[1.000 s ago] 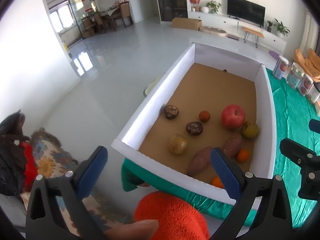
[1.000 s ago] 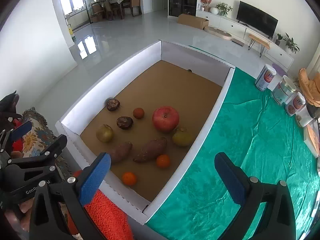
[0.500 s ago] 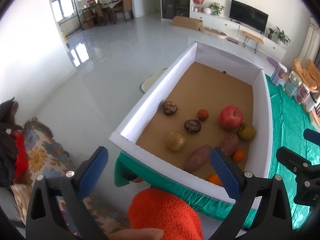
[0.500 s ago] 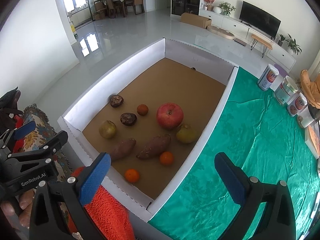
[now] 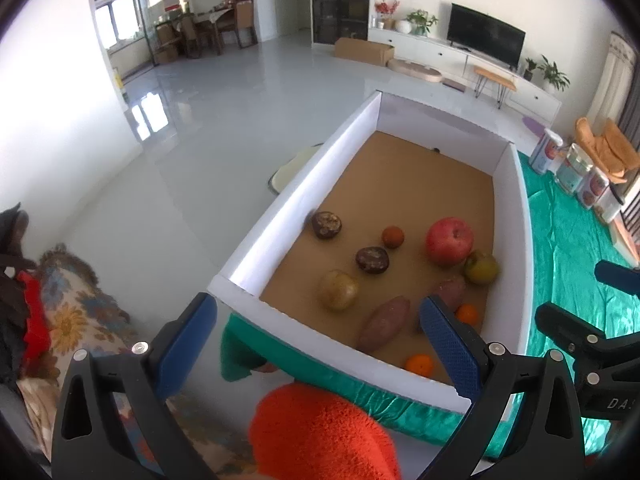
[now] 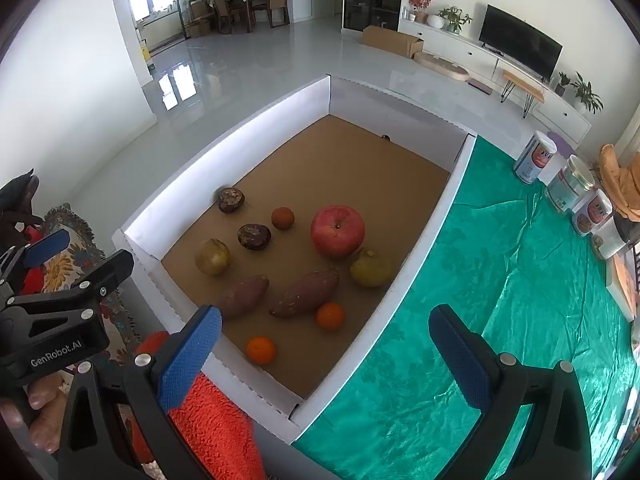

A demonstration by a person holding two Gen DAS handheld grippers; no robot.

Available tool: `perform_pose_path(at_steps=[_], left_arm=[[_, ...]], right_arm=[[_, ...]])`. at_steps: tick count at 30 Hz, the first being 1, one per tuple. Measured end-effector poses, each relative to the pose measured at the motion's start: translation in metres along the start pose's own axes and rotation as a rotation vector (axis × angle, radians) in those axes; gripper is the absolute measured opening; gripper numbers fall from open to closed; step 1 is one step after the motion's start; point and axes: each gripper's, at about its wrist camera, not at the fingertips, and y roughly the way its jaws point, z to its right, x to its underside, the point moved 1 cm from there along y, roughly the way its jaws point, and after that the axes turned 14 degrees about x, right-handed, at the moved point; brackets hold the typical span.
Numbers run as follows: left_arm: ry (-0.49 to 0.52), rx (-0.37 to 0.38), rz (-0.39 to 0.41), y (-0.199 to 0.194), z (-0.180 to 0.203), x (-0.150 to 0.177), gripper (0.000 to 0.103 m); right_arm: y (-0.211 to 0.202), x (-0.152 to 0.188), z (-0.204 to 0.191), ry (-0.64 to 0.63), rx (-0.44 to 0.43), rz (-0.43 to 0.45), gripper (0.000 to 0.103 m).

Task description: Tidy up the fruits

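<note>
While you hold both tools above the near end of the white box (image 6: 276, 120), neither grips anything: your left gripper (image 5: 320, 344) is spread wide w/ nothing between its blue pads, and your right gripper (image 6: 324, 352) is spread just as wide, also empty.

All fruit lies on the brown cardboard floor inside the box, ahead of and below both tools. From the right wrist cam, the red apple (image 6: 338, 232) sits near the middle, touching or nearly touching a green-yellow fruit (image 6: 371, 268) just beside it toward the right wall. Two sweet potatoes (image 6: 306, 293) (image 6: 244, 296) lie side by side nearer you. Two small oranges (image 6: 330, 316) (image 6: 261, 349) sit closest to your right gripper's left pad, apart from each other. A yellowish round fruit (image 6: 213, 257), two dark wrinkled fruits (image 6: 254, 237) (image 6: 231, 200) and a small dark-orange fruit (image 6: 283, 218) lie toward the left wall.

On the left cam, your right pad overlaps the sweet potatoes and oranges in view; can't tell height above them. Green cloth (image 6: 500, 300) covers the table right of the box, w/ cans (image 6: 534, 158) at its far edge. An orange fuzzy sleeve (image 5: 320, 432) shows under the tools.
</note>
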Motion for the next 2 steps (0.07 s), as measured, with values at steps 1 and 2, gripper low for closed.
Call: perform_pose_path(at_steps=[1,2], left_arm=[[0.0,0.0,0.003,-0.001,0.0,0.0,0.102],[0.003,-0.003,0.006,-0.0013,0.0002,-0.0003,0.102]], right_arm=[[0.0006,0.0006,-0.0006,-0.001,0.001,0.0,0.103],[0.0007,0.0007,-0.0007,0.0,0.002,-0.001,0.103]])
